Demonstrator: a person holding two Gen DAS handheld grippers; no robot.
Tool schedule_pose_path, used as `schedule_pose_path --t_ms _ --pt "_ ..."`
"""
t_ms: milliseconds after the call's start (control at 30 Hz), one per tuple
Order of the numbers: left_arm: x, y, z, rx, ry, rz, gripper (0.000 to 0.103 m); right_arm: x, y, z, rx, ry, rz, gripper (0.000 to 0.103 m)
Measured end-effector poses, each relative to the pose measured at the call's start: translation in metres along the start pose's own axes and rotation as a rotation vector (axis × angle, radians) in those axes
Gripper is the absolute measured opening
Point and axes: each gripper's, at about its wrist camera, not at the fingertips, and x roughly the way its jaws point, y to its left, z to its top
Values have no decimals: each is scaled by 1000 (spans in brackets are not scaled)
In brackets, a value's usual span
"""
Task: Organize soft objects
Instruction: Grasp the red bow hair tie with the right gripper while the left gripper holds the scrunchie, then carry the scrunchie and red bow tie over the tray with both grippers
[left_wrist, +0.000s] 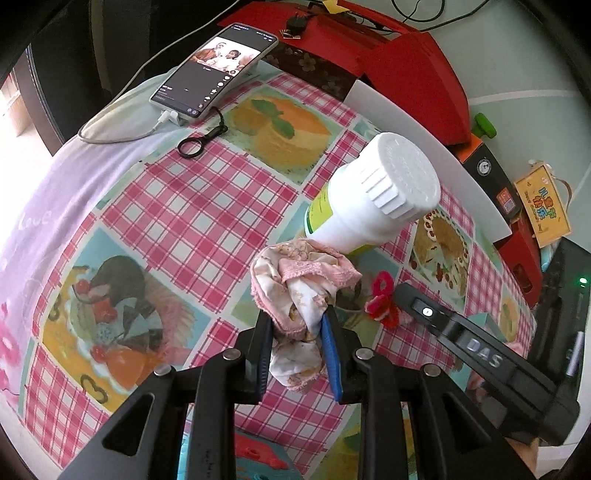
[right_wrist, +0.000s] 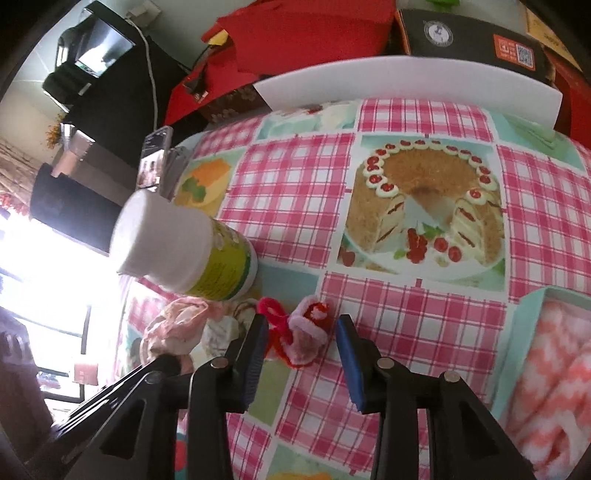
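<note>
My left gripper is shut on a crumpled pink and white floral cloth, which bulges out above and below its blue pads, over the checked tablecloth. The same cloth shows at the lower left of the right wrist view. A small red and pink fuzzy item lies on the table between the blue pads of my right gripper. Its jaws stand apart, and the right pad is clear of the item. In the left wrist view this fuzzy item lies just right of the held cloth.
A white bottle with a green label stands just behind the cloth. A phone with its cable and a black ring lie far left. A white board and red boxes line the back. Fluffy pink-white fabric lies at the right.
</note>
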Motion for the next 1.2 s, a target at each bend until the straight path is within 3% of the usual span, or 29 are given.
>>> schedule_pose_path --t_ms 133,333,467,833,1200 --pt "2 -2 2 5 10 -13 26 7 0 0 10 -8 2 40" --pt "7 -10 -1 12 21 -26 26 3 4 -4 1 -20 5 24" --pt "9 -12 -3 16 25 -34 26 -7 3 -10 -1 -25 14 20" --pt "5 -14 -3 23 17 -54 26 -37 -3 -24 -5 -51 29 19" --pt "-2 -21 -8 44 7 -76 26 -86 -19 -65 42 -118 -14 19"
